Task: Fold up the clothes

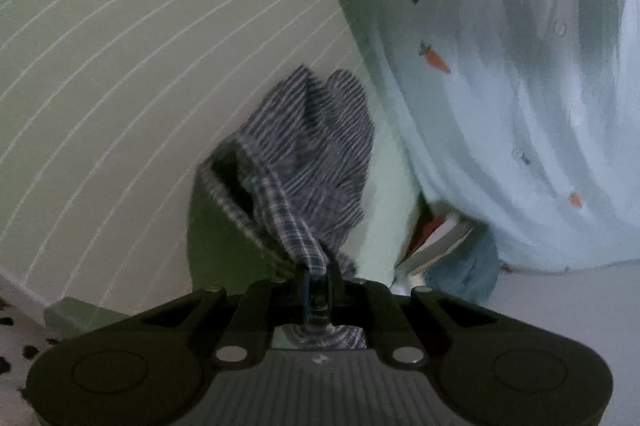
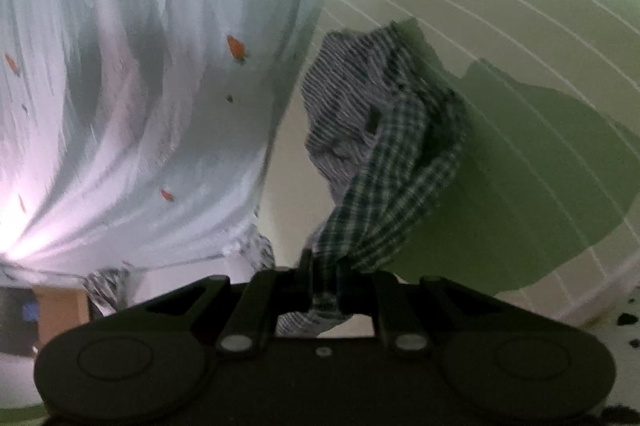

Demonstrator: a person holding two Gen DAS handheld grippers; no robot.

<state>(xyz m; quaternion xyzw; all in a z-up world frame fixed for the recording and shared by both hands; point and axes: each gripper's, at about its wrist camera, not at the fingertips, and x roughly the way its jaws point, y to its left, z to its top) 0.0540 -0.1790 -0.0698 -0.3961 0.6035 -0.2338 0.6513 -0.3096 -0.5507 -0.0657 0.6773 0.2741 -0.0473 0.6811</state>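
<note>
Garment: checked cloth (image 1: 304,145), bunched, hanging in the air over the green striped sheet (image 1: 140,65).
Left gripper (image 1: 316,282): closed on a checked edge band.
Right gripper (image 2: 324,278): closed on another part of that band.
Direction: cloth extends forward from both sets of fingers.
Nearer hand: cannot tell; both grips look equal.
Beside it: pale carrot-print fabric (image 1: 500,85).

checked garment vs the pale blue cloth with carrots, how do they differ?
The checked garment is dark, blue-and-white plaid with stripes; the carrot cloth is pale blue with small orange carrots. The garment is small and bunched; the cloth spreads wide in long folds. The left gripper and right gripper both pinch the garment, not the cloth.
</note>
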